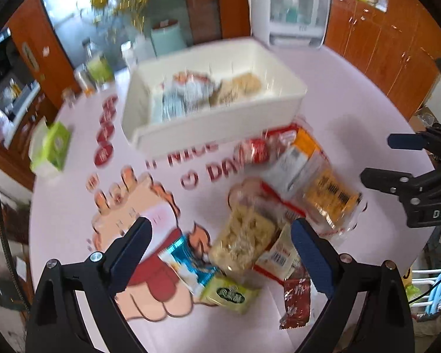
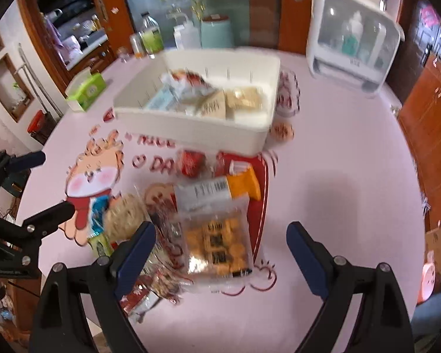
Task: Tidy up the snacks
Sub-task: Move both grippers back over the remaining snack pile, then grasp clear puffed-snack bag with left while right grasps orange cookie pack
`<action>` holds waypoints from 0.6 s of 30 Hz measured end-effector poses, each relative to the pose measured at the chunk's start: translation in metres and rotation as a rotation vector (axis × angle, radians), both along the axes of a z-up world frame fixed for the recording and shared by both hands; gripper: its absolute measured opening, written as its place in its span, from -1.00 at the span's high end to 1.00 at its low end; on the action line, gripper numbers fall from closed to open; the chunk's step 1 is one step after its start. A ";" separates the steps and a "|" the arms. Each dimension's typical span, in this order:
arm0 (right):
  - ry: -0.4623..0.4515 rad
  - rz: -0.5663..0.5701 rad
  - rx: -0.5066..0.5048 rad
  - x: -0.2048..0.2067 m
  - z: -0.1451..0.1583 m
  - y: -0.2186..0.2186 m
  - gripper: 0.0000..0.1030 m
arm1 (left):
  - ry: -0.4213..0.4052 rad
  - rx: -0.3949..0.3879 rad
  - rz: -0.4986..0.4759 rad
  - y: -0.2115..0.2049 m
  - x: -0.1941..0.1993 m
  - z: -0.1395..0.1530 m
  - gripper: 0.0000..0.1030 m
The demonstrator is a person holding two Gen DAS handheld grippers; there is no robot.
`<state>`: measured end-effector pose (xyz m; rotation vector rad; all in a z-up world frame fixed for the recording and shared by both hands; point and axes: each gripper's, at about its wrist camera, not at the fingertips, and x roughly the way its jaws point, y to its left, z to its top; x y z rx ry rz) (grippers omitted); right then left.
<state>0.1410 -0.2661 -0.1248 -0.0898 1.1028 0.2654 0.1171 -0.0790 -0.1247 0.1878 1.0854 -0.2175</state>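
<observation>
Looking down through both wrist cameras, I saw my left gripper spread wide and empty above the near end of the snack pile, a blue packet and a green packet lying between its fingers on the pink table. My right gripper also stood wide apart with nothing held, over a clear bag of orange crackers on the same pile. Just beyond the pile sat the white bin, already holding several wrapped snacks. Left of the bin lay a green tissue pack. Behind the bin, at the far edge of the table, stood a white cabinet with a clear door, and bottles were blurred.
</observation>
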 end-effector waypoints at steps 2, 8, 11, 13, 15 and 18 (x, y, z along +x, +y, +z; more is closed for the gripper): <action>0.033 -0.009 -0.005 -0.001 -0.015 -0.002 -0.77 | 0.030 -0.004 0.005 0.002 0.002 -0.014 -0.85; 0.115 -0.020 -0.033 -0.001 -0.054 -0.001 -0.77 | 0.112 0.003 0.002 0.001 0.009 -0.055 -0.85; 0.144 -0.022 -0.046 0.001 -0.068 0.001 -0.77 | 0.147 0.002 -0.016 -0.002 0.013 -0.068 -0.85; 0.160 -0.024 -0.054 0.003 -0.076 0.003 -0.77 | 0.164 0.007 -0.038 -0.007 0.014 -0.076 -0.85; 0.170 -0.023 -0.059 0.005 -0.081 0.005 -0.77 | 0.173 0.011 -0.054 -0.010 0.016 -0.081 -0.85; 0.184 -0.019 -0.069 0.008 -0.089 0.007 -0.77 | 0.192 0.010 -0.070 -0.016 0.020 -0.090 -0.85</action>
